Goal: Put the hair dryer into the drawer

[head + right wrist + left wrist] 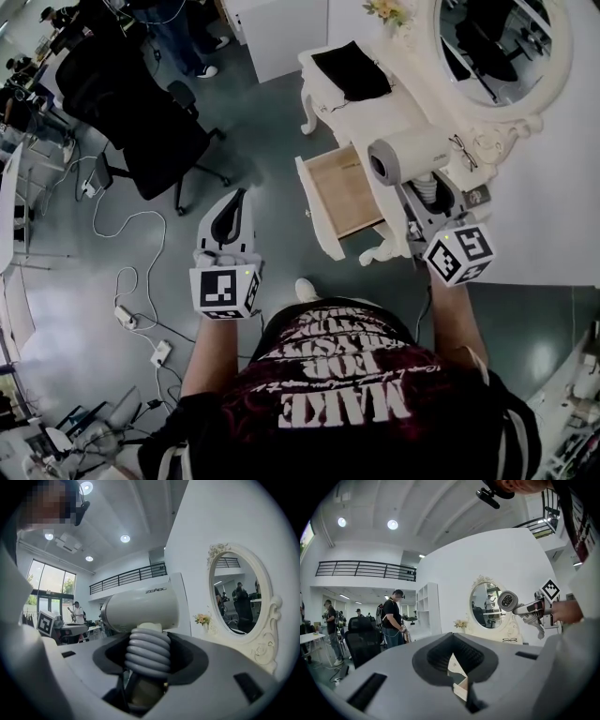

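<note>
While the white dressing table fills the right of the head view, its 1 open drawer juts out over the floor with a bare wooden bottom. The hair dryer hangs in the air above the table's edge, just beside that drawer and not yet over it. This looks like the carry step. The right gripper pinches the dryer's ribbed handle, barrel uppermost. The left gripper has its 2 jaws pressed together at the tips on nothing, out over the floor well apart from the drawer. Next the dryer likely needs shifting over the opening and lowering between the side walls, probably laid flat. The drawer's front panel and the table's rim are the edges to clear. Open floor lies in front, with an office chair and cables further off.
</note>
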Demonstrator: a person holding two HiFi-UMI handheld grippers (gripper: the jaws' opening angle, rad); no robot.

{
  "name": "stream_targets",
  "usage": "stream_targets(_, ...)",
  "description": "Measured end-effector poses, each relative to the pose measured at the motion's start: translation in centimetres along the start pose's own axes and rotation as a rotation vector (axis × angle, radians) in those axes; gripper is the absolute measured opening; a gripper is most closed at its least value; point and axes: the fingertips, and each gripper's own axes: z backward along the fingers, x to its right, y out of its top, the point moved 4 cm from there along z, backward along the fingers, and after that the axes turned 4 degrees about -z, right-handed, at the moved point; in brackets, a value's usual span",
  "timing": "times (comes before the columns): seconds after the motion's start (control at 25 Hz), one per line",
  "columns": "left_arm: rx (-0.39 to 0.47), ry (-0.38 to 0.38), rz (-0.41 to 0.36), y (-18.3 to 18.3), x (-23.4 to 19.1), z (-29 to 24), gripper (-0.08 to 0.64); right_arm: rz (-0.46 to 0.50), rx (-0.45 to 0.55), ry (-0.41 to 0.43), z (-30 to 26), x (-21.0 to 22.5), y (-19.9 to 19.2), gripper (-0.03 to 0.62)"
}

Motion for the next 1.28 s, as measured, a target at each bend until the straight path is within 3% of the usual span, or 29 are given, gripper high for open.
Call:
stream_targets(0.8,0.008,-0.166,0.06,-2.2,-1.8,-4.0,0.005,-0.041,-0.028,-0.087,-2.4,-1.8,-0.6,0.231)
stream_targets(1.28,-0.052,-0.114,0.089,-3.6,-2.6,-6.8,0.005,-0.092,-0.089,-0.033,-6.5,0.9,-3.2,0.23)
